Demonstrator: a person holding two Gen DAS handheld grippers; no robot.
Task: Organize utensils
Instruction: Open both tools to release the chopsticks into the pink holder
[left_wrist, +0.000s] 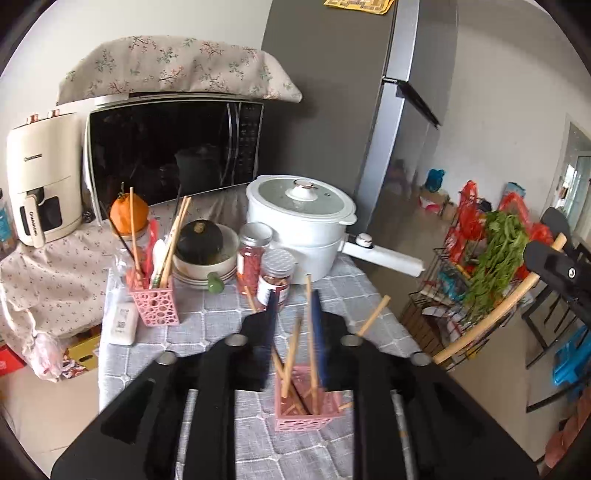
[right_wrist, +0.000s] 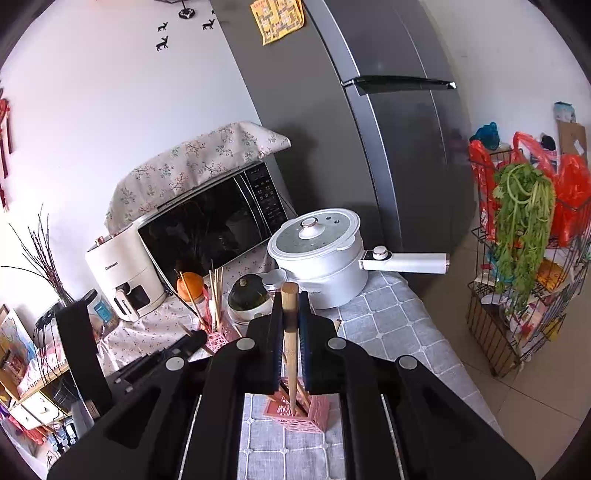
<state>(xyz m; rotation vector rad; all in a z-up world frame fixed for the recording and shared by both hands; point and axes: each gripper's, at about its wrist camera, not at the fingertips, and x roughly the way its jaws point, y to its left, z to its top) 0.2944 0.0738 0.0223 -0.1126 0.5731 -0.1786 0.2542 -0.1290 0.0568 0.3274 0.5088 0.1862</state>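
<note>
- Right hand-held gripper (right_wrist: 291, 325) pinches a wooden-handled utensil (right_wrist: 290, 347) between its pads, the rounded handle end sticking up past the fingertips and the lower end reaching into the near pink basket (right_wrist: 299, 415) on the bench (right_wrist: 388, 332).
- Left hand-held gripper (left_wrist: 293, 314) stands partly spread above the same near pink basket (left_wrist: 306, 410); chopsticks (left_wrist: 291, 354) rise between its fingers, but no pad looks pressed on them, so I judge nothing is gripped there.
- A second pink basket (left_wrist: 157, 304) sits farther back on the bench, near the bowl holding a dark squash (left_wrist: 201, 242), and already carries chopsticks and other utensils.
- Handling, as a judgement: the wooden utensil is light and stiff, unlikely to break, but its smooth round shaft can swivel or slide in a two-pad pinch.
- Best hold is on the thicker upper handle, shaft square across the pads, so the tip hangs straight down.
- The openwork basket looks light and could tip or skid if the utensil leans hard on its rim; the loosely leaning chopsticks inside could be knocked askew.
</note>
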